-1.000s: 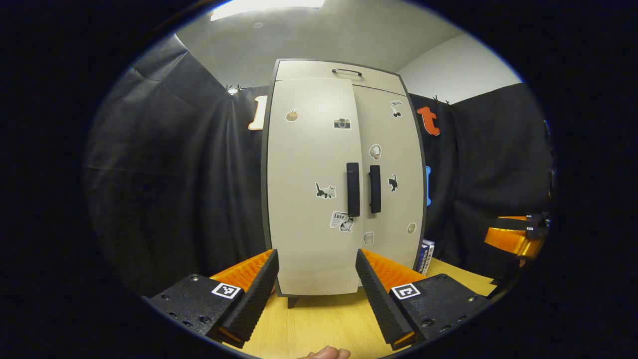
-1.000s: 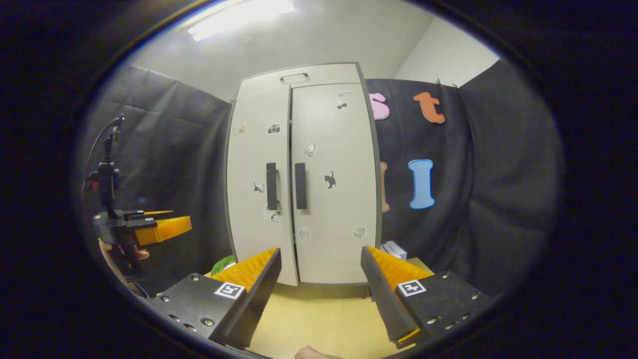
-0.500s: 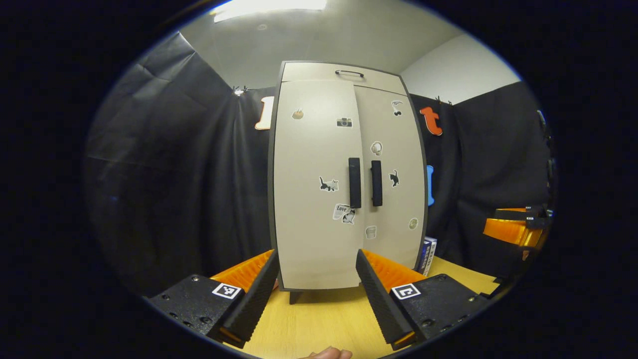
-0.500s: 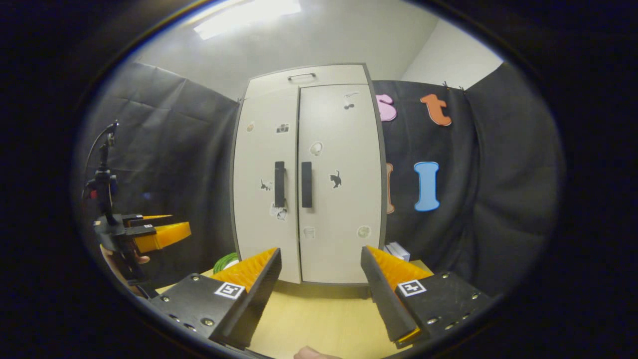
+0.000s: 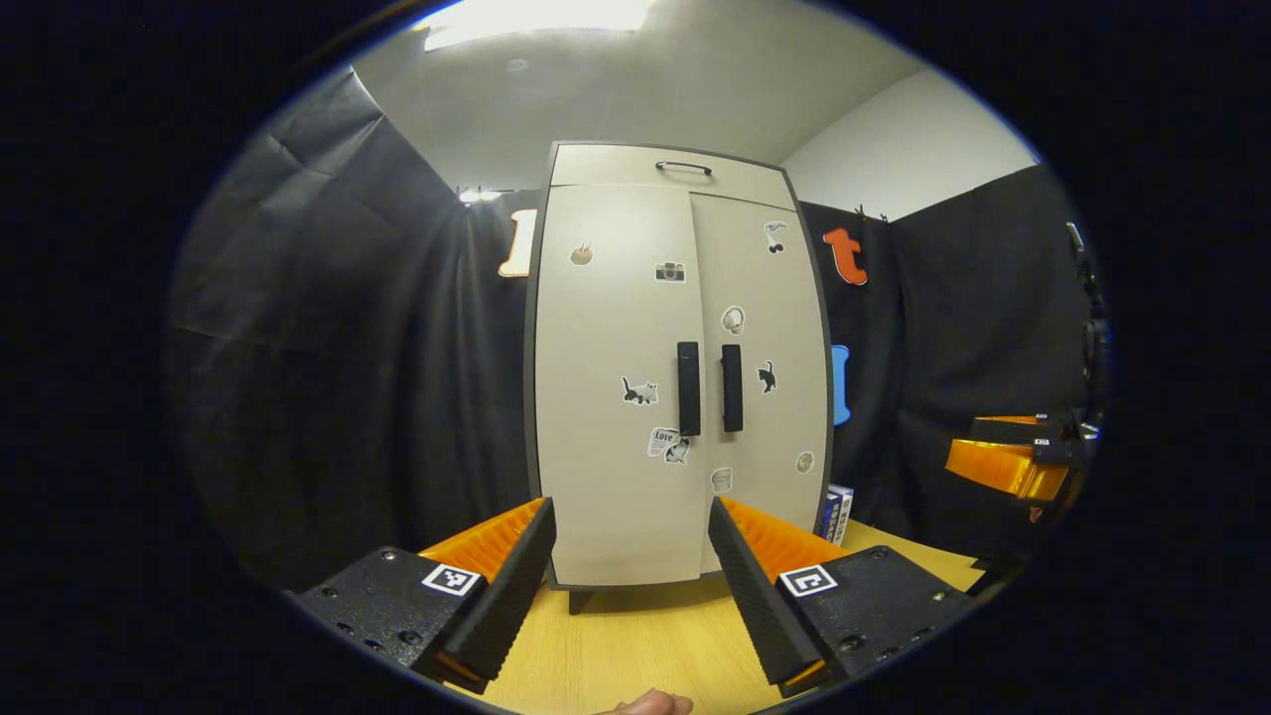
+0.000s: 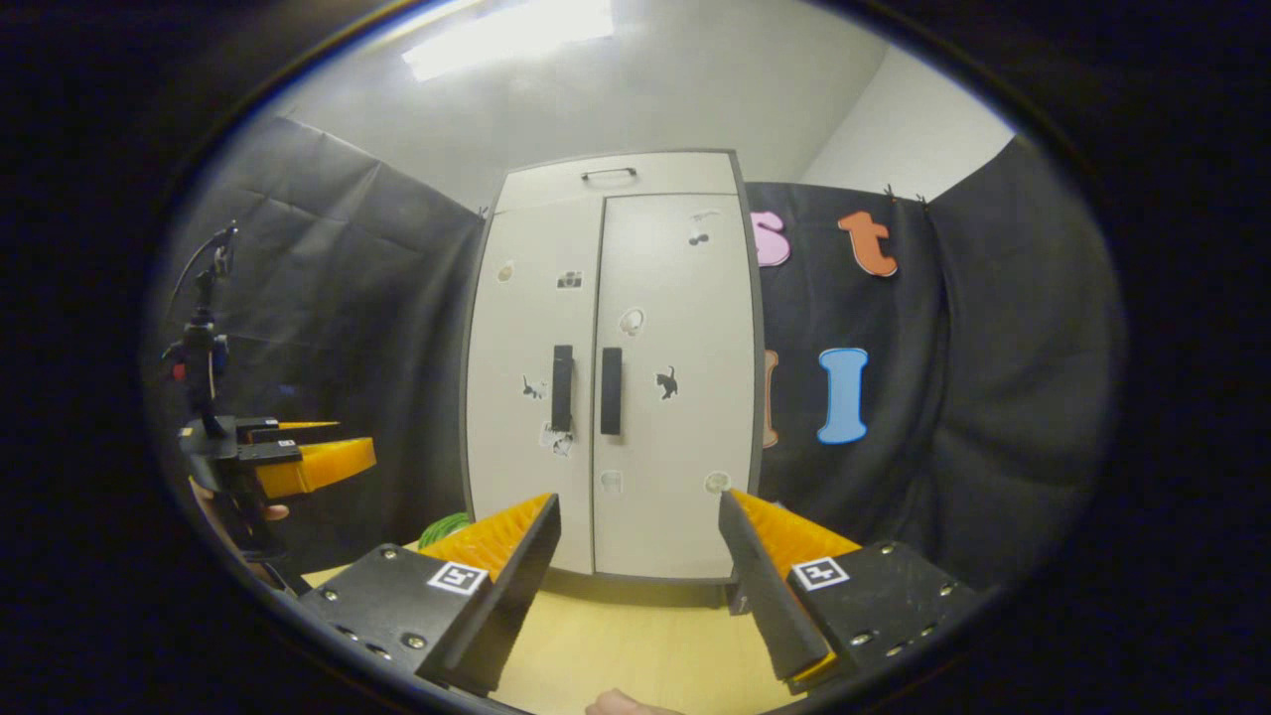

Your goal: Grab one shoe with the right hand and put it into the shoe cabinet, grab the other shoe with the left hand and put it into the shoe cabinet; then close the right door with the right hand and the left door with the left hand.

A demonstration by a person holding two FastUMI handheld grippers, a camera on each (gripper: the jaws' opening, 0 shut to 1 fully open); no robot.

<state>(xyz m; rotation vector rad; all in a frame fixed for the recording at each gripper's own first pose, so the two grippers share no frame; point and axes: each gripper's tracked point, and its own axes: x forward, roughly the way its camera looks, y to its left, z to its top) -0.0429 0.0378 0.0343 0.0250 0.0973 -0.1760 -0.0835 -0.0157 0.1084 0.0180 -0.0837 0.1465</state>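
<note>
Backed off a little from the shoe cabinet (image 5: 680,377) over the last second; cabinet now smaller and lower ahead of both tools, left door edge no longer standing proud. Left gripper (image 5: 629,551): jaws wide, nothing held, cabinet base framed dead ahead between them. Right gripper (image 6: 638,546): likewise wide and empty, seen also off to the right of the left tool. Left door (image 5: 611,382) and right door (image 6: 675,382) both flush, seam straight, twin handles (image 5: 707,388) side by side just above the jaw line. No shoes visible; presumably inside, cannot confirm. Judged: task essentially complete. Doors look like light, stiff panels on hinges; smooth faces likely slippery, so best pushed flat near the handle edge rather than pinched. Yellow tabletop (image 6: 635,650) below.
</note>
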